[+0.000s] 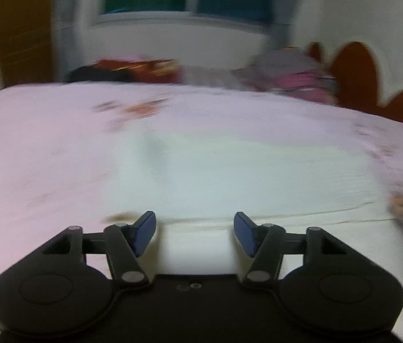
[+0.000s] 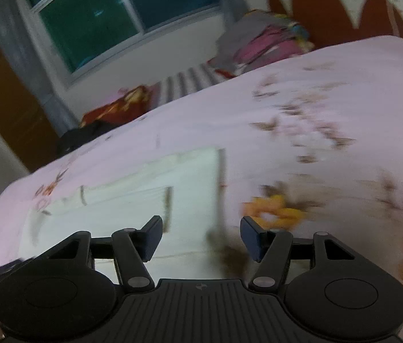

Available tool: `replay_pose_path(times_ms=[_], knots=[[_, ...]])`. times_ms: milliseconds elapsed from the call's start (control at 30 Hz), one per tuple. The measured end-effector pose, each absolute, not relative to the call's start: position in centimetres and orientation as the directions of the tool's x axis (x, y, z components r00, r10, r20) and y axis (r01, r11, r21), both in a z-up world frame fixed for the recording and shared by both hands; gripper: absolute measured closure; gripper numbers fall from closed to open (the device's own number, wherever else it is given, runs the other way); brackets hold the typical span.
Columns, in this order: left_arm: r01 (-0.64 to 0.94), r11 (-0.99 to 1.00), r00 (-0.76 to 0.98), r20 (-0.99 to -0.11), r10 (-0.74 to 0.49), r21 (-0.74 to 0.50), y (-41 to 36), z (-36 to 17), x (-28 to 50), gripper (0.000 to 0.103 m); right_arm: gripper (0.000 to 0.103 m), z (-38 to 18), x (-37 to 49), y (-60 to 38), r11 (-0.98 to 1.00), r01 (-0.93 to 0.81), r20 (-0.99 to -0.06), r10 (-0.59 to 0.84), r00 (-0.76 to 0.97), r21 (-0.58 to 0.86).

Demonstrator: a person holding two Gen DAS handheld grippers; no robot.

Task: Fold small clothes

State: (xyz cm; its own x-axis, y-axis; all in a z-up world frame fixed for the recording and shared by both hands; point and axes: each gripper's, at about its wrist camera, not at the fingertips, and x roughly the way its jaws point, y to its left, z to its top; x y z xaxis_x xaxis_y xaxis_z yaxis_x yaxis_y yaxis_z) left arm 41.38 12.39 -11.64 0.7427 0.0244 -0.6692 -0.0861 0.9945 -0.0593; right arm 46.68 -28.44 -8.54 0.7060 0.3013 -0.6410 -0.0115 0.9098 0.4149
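so left tongs (image 1: 195,233) parted, nothing between the pads, over the near edge of a pale folded garment (image 1: 230,177) flat on the pink floral bed (image 1: 44,148). right tongs (image 2: 201,237) likewise apart and empty, garment at its 11 o'clock. clothes pile (image 2: 261,43) far off at 1 o'clock, window (image 2: 110,14) beyond. both views blurred.

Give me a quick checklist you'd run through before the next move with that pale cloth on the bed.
1. Left gripper open and empty: ok.
2. Right gripper open and empty: ok.
3. Pale garment lying flat on the pink bedspread: ok.
4. Garment edges squared up: cannot tell, pictures blurred.
5. Garment apart from the clothes pile by the headboard: ok.
6. Fold finished: cannot tell.
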Motion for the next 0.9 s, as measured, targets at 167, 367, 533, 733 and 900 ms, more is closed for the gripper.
replay_pose_path(times_ms=[167,367,533,733,900], knots=[[-0.145,0.987,0.706,-0.706,0.056,-0.067,16.3,-12.8,41.8,0.051,0.043,-10.0,49.8,-25.1,0.915,-0.043,-0.667,0.324,0.671,0.401],[-0.124,0.986,0.716,-0.698,0.013,-0.109,17.0,-13.8,43.7,0.057,0.043,-11.6,51.9,-24.0,0.915,-0.009,-0.703,0.316,0.637,0.404],[-0.075,0.994,0.704,-0.710,0.000,-0.074,16.3,-14.6,44.5,0.056,0.043,-12.7,53.1,-23.0,0.903,-0.005,-0.708,0.340,0.619,0.429],[-0.050,0.996,0.702,-0.711,-0.019,-0.077,16.6,-14.9,44.8,0.056,0.082,-12.8,53.5,-20.8,0.930,-0.037,-0.730,0.311,0.608,0.365],[-0.054,0.993,0.697,-0.716,-0.039,-0.107,17.1,-14.7,45.0,0.057,0.098,-11.8,52.6,-21.6,0.930,-0.008,-0.691,0.278,0.667,0.367]])
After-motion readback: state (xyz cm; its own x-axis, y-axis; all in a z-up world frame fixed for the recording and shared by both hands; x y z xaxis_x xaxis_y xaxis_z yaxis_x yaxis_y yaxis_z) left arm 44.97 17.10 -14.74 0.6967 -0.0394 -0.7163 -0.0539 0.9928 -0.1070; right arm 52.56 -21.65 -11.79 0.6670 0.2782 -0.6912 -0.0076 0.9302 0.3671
